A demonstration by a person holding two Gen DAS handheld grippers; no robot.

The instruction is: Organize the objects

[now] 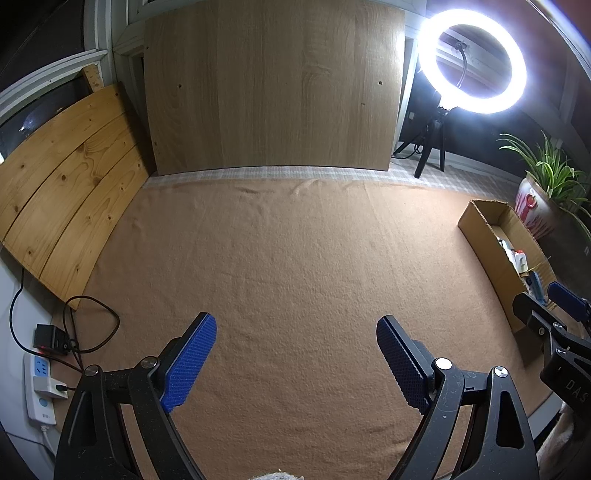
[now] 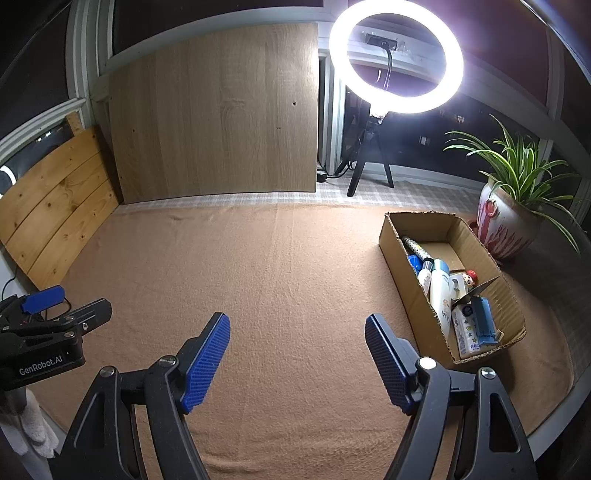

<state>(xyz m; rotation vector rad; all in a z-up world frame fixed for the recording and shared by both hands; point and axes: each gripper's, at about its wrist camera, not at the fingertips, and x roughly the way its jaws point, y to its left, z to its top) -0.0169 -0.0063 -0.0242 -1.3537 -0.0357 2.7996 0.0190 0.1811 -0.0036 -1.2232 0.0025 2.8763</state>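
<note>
I count one cardboard box (image 2: 406,280), one potted plant (image 2: 506,221), one ring light (image 2: 396,55), two wooden boards (image 2: 218,110) — and my two grippers (image 2: 297,325).

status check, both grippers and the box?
Left gripper open, empty, over bare brown cloth. Right gripper open, empty. Cardboard box at right holds bottles and tubes. Nothing loose on cloth, nothing blocking.

A tan cloth (image 2: 280,266) covers the table. At twelve o'clock a wood panel (image 2: 218,125) leans against dark windows (image 2: 214,18); at one o'clock a ring light (image 2: 395,59) glows; pine boards (image 2: 55,199) stand at nine.
</note>
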